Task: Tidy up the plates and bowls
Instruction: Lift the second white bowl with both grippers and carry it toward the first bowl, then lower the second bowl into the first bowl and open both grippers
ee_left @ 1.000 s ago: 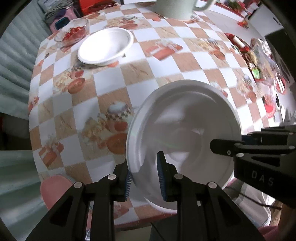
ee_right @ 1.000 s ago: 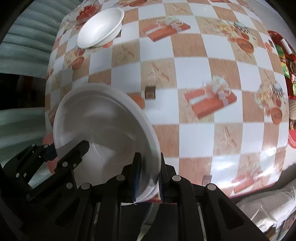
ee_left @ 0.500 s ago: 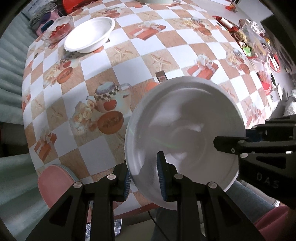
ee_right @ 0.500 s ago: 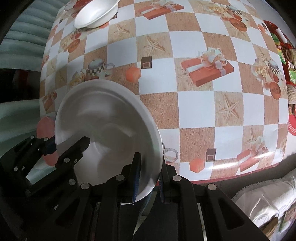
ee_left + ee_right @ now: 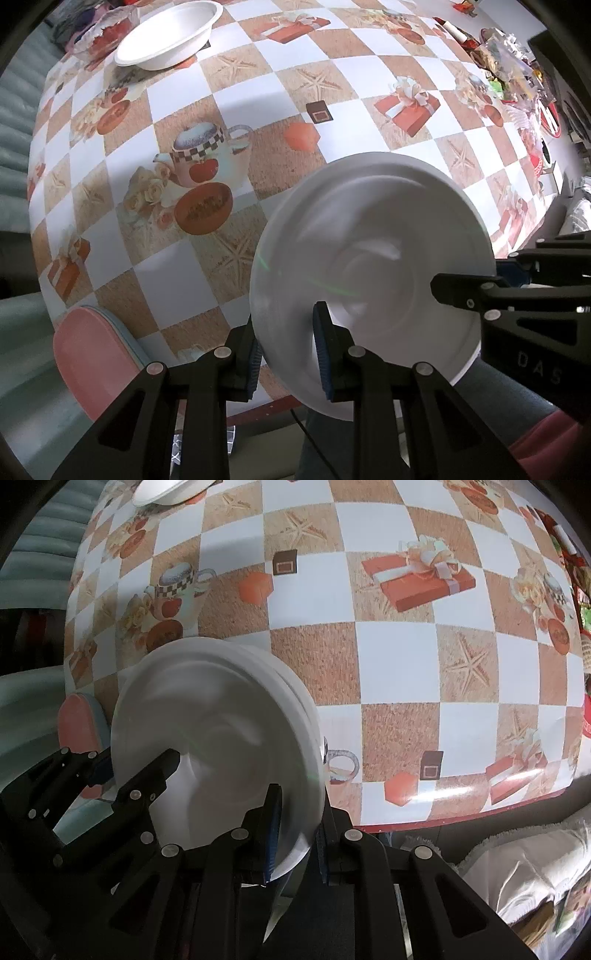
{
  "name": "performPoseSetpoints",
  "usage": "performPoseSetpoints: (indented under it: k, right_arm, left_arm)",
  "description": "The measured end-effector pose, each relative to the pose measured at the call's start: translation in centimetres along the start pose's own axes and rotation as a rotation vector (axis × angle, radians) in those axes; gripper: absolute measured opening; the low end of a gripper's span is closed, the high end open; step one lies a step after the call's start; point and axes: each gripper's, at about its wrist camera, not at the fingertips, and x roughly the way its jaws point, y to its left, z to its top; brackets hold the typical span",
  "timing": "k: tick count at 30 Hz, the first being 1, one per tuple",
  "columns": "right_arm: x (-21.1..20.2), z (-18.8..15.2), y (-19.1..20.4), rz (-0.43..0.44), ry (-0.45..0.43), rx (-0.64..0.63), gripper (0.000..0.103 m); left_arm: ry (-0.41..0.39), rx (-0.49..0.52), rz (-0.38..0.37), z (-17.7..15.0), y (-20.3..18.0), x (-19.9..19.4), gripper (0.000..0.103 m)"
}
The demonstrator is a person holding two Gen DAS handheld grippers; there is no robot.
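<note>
Both grippers hold one white bowl (image 5: 373, 266) by opposite rims, lifted above the near edge of the checkered table (image 5: 258, 110). My left gripper (image 5: 286, 347) is shut on its left rim. My right gripper (image 5: 295, 830) is shut on its right rim; the bowl also shows in the right wrist view (image 5: 218, 738), where its rim looks layered like stacked bowls. A second white bowl (image 5: 170, 35) sits at the table's far left, also in the right wrist view (image 5: 166, 491).
A glass dish with red contents (image 5: 107, 33) stands beside the far bowl. Packets and clutter (image 5: 517, 62) lie at the far right. A pink chair seat (image 5: 96, 362) is below the near left table edge. White bedding (image 5: 517, 878) lies at right.
Both grippers have pulled back and up with the bowl: the table looks farther away, its near edge now shows, and the far bowl has slid toward the top of both views.
</note>
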Motion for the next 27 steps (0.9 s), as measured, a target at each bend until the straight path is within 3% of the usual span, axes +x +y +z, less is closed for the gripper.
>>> performPoseSetpoints:
  k: [14, 15, 17, 23, 25, 26, 27]
  right_arm:
    - [1.4, -0.3, 0.1, 0.008, 0.014, 0.012, 0.018]
    - [1.5, -0.2, -0.3, 0.008, 0.015, 0.008, 0.018]
    - [1.7, -0.4, -0.7, 0.013, 0.016, 0.010, 0.018]
    - [1.3, -0.5, -2.1, 0.018, 0.001, 0.029, 0.019]
    - [1.0, -0.5, -2.6, 0.017, -0.008, 0.039, 0.039]
    - [0.7, -0.4, -2.7, 0.012, -0.016, 0.049, 0.064]
    - [0.2, -0.5, -2.7, -0.013, -0.029, 0.059, 0.078]
  left_arm:
    - [-0.004, -0.004, 0.001, -0.8, 0.2, 0.6, 0.031]
    - [-0.005, -0.004, 0.003, -0.8, 0.2, 0.7, 0.033]
    - [-0.011, -0.008, 0.010, -0.7, -0.1, 0.3, 0.049]
    - [-0.068, -0.034, 0.006, -0.8, 0.1, -0.8, 0.073]
    - [-0.095, -0.058, -0.011, -0.8, 0.6, -1.3, 0.076]
    - [-0.110, -0.074, -0.022, -0.8, 1.0, -1.6, 0.078]
    - [-0.124, -0.098, -0.024, -0.7, 1.4, -1.8, 0.079]
